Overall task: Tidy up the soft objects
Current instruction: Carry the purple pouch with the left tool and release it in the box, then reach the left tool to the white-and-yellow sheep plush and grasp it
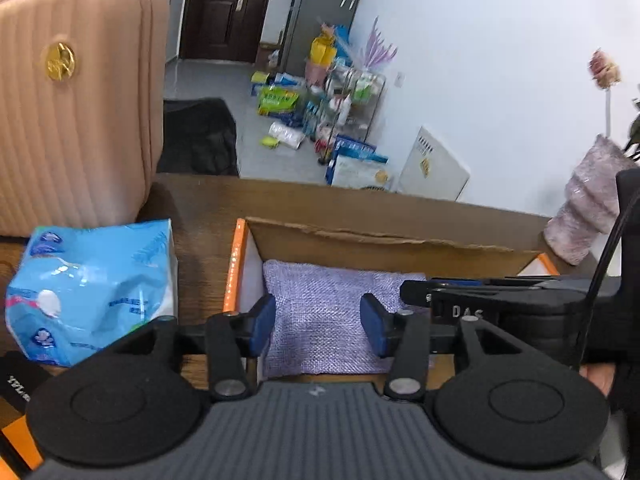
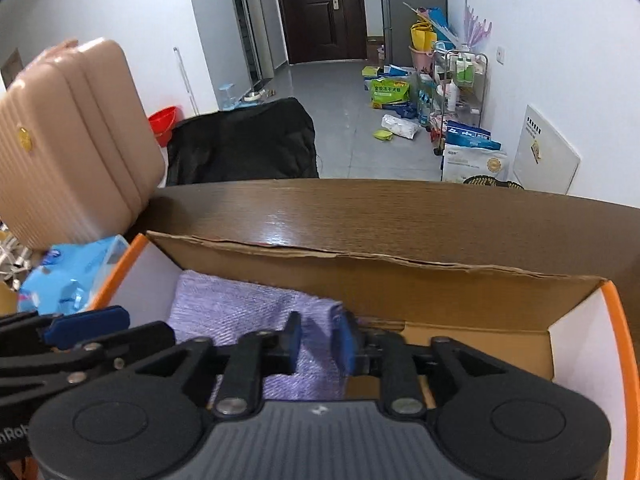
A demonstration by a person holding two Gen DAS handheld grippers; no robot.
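A folded purple cloth [image 1: 320, 300] lies flat in the left part of an open cardboard box [image 1: 360, 240] with orange edges. It also shows in the right wrist view [image 2: 240, 308], inside the same box [image 2: 400, 272]. My left gripper [image 1: 318, 328] is open above the cloth, its blue pads apart, with nothing between them. My right gripper [image 2: 318, 344] hovers over the cloth's right edge with its pads a short way apart, holding nothing; it reaches in from the right in the left wrist view [image 1: 460, 292]. The left gripper's fingers [image 2: 88, 324] show at the left of the right wrist view.
A blue tissue pack [image 1: 92, 288] lies on the brown table [image 2: 360, 212] left of the box. A pink ribbed case [image 1: 72, 100] stands behind it. A fuzzy pink object [image 1: 588, 208] stands at the right. A black chair [image 2: 240, 140] is beyond the table's far edge.
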